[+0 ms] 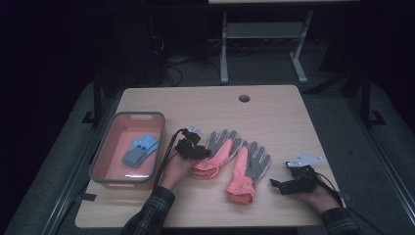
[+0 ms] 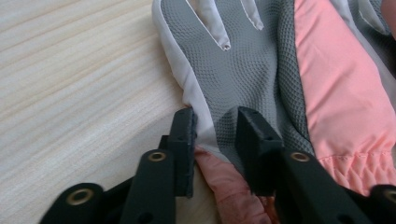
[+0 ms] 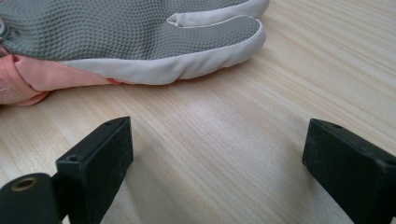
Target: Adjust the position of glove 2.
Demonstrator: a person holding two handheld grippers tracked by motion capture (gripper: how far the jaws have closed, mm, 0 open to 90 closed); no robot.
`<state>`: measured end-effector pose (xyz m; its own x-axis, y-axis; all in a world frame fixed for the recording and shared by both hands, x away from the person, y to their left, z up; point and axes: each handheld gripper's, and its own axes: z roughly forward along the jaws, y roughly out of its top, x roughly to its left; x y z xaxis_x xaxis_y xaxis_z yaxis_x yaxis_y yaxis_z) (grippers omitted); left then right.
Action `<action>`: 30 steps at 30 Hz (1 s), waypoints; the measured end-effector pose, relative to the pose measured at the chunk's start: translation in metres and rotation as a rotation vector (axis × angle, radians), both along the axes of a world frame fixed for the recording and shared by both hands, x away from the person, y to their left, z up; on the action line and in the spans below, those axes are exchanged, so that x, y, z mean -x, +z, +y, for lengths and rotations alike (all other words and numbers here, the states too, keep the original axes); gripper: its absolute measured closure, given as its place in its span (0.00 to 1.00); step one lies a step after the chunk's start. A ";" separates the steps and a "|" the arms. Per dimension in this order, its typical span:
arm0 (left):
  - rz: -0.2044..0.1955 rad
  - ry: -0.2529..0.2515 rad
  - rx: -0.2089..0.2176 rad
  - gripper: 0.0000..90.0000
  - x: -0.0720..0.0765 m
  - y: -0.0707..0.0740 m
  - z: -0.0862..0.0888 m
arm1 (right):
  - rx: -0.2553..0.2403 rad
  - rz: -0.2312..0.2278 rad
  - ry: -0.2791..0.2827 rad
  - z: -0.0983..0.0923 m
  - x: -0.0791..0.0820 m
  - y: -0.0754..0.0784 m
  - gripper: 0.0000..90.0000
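Note:
Two gloves with grey palms and pink backs lie side by side on the wooden table (image 1: pixel 274 122). The left glove (image 1: pixel 221 146) (image 2: pixel 243 60) has its white side edge and a fold of grey palm pinched between the jaws of my left gripper (image 1: pixel 203 154) (image 2: pixel 215 126), just above the pink cuff. The right glove (image 1: pixel 250 166) (image 3: pixel 116 32) lies flat with nothing touching it. My right gripper (image 1: pixel 275 183) (image 3: pixel 217 154) rests low over bare wood to that glove's right, jaws wide apart and empty.
A pink bin with a grey rim (image 1: pixel 105 147) stands at the table's left and holds a blue glove-like item (image 1: pixel 141 149). A cable hole (image 1: pixel 244 98) sits near the far edge. A desk frame (image 1: pixel 224 49) stands on the floor beyond the table.

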<state>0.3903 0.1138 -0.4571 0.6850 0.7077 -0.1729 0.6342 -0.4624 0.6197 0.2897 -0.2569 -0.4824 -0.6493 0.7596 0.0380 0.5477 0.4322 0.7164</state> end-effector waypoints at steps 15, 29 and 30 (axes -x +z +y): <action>0.001 -0.023 0.101 0.94 0.007 0.021 0.012 | -0.037 0.044 0.150 0.004 0.007 0.020 0.75; -0.027 -0.022 0.153 0.95 0.022 0.050 0.027 | -0.070 0.078 0.287 0.035 0.008 0.020 1.00; -0.027 -0.029 0.147 0.95 0.022 0.052 0.027 | -0.071 0.080 0.288 0.037 0.008 0.020 1.00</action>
